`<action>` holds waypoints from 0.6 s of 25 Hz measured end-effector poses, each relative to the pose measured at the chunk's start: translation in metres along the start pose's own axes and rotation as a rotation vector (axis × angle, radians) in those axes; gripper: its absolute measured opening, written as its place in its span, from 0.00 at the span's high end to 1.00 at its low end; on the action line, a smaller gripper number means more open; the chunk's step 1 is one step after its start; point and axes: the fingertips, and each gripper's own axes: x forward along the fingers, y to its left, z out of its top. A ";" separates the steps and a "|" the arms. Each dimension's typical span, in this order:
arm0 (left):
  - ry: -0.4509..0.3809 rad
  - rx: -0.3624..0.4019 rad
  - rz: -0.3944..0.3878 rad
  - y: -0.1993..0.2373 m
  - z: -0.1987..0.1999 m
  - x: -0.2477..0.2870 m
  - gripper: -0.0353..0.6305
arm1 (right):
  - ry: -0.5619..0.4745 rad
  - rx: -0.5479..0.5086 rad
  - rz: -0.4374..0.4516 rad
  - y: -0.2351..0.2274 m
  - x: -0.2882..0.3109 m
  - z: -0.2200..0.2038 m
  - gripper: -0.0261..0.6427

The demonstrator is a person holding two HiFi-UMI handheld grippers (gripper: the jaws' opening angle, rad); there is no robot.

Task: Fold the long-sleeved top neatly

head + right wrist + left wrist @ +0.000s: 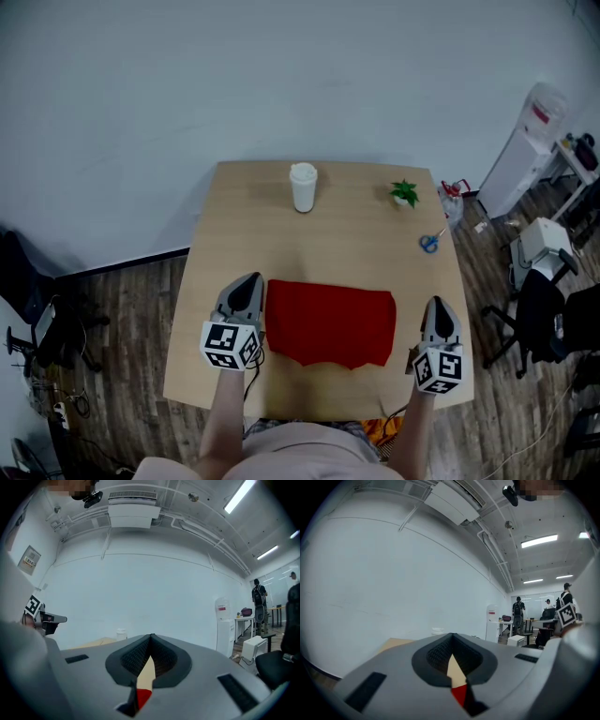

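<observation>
Long-sleeved top lies compactly folded at lower centre, apparently finished, so my left gripper and right gripper flank it, jaws together, empty.

Cool, even and rather dim light fills the head view: the table shows no glare, the cup throws only a faint, soft shadow, and the long-sleeved top reads as a flat, deep red. Both gripper views are fisheye — walls bow and the corners fall to black. In the left gripper view a ceiling strip light burns white at the right, and the near foreground of both gripper views is out of focus.
</observation>
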 end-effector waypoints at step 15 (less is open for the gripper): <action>0.006 -0.007 -0.006 -0.002 -0.002 -0.001 0.94 | 0.006 0.004 -0.003 0.001 -0.002 -0.003 0.95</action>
